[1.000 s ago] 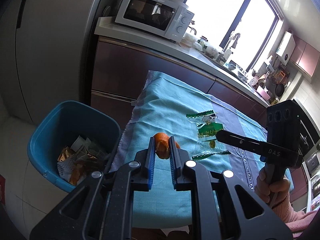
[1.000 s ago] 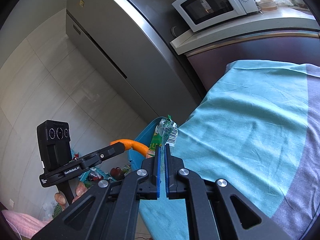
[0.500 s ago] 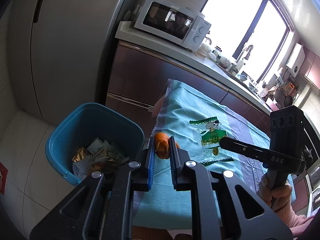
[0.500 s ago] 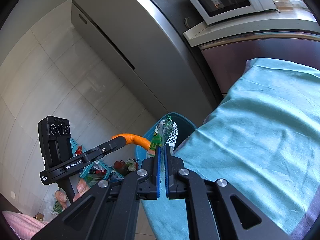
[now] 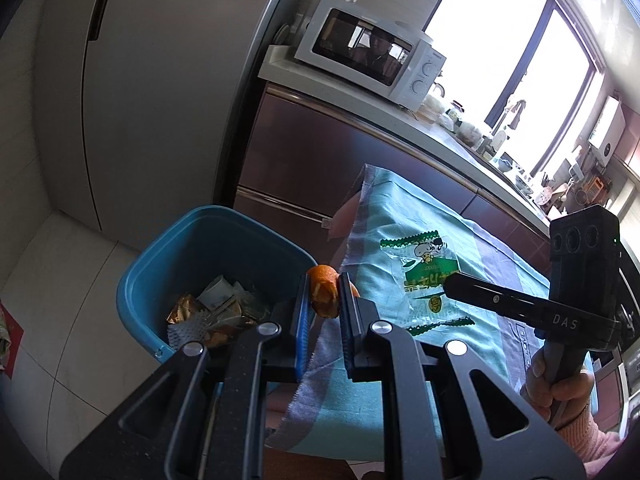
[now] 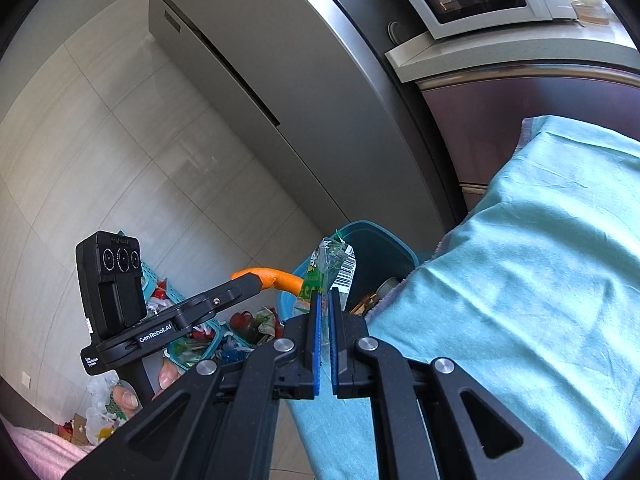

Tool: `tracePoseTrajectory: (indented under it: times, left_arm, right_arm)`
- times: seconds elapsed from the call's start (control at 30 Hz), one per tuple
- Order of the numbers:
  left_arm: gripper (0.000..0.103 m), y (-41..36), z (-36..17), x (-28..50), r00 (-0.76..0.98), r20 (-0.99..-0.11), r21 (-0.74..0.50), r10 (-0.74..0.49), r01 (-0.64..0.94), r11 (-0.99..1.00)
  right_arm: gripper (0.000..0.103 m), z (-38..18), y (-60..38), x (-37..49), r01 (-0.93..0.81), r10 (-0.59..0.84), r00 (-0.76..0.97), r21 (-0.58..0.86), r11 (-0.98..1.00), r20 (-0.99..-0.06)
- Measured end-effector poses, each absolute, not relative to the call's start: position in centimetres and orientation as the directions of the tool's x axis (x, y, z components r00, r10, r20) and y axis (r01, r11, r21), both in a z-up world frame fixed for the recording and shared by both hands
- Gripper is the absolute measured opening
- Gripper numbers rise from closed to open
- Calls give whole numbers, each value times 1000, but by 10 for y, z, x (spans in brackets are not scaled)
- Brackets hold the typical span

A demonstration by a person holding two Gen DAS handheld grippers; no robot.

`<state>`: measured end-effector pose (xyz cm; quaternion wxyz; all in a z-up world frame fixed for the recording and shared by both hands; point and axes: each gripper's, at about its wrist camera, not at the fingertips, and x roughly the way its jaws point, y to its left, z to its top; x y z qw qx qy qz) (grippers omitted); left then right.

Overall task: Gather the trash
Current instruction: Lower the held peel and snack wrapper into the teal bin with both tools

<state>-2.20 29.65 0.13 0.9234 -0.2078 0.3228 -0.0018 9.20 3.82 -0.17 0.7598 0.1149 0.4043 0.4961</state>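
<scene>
Both grippers have carried their loads off the table (image 5: pixel 404 216) toward the blue bin (image 5: pixel 192 248). The left gripper (image 5: pixel 325 300) jaws pinch an orange peel (image 5: pixel 324 292) at the bin's rim; the right gripper (image 6: pixel 325 304) jaws pinch a green wrapper (image 6: pixel 332 268) just before it.

The orange peel (image 5: pixel 325 290) was curled and pinched upright just beside the rim of the blue bin (image 5: pixel 168 256), which held crumpled wrappers. The green-and-clear snack wrapper (image 6: pixel 330 268) stood upright, clamped at its lower edge, with its barcode showing.

Right claw (image 6: pixel 325 300) pinches a clear wrapper (image 6: pixel 334 270) beside the blue bin (image 6: pixel 394 246).
</scene>
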Motion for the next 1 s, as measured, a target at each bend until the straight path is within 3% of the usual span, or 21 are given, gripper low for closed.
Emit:
tracePoseTrajectory:
  times: [1.0]
  left_arm:
    - [14,318,-34,-5,750,-656,-384,-84,-236,893]
  right_arm:
    - [3,-13,84,98,-654,813,124,569,499,-569]
